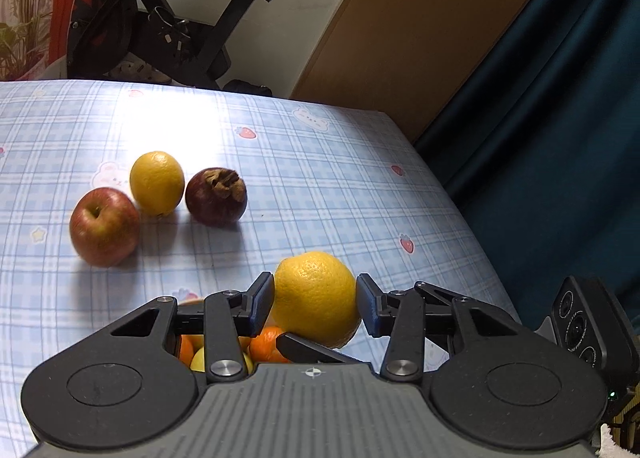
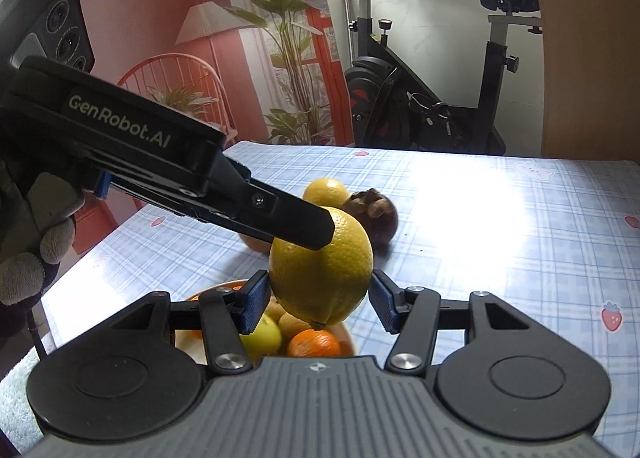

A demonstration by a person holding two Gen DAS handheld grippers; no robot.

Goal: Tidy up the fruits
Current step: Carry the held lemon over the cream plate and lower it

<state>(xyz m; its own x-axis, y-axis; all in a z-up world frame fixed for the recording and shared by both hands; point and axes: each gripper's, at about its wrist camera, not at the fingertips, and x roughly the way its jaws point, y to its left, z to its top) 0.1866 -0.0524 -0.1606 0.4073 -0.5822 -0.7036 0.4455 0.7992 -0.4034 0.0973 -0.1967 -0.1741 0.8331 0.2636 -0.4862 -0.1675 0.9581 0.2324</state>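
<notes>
A yellow lemon [image 1: 316,298] hangs above a bowl [image 2: 224,290] of oranges and a pale green fruit. My left gripper [image 1: 316,302] is shut on it, with both blue pads against its sides. In the right wrist view the same lemon [image 2: 320,270] sits between the pads of my right gripper [image 2: 318,302], which touch it on both sides. One left finger [image 2: 304,225] lies across its top. On the cloth beyond lie a red apple [image 1: 104,225], a second yellow fruit [image 1: 157,182] and a dark purple fruit [image 1: 216,195].
The table [image 1: 320,185] wears a blue checked cloth; its far and right edges are close. Behind it stand an exercise bike [image 2: 432,97], a plant [image 2: 288,37] and a red chair [image 2: 172,73]. A dark blue curtain [image 1: 560,137] hangs at the right. A gloved hand [image 2: 24,270] holds the left gripper.
</notes>
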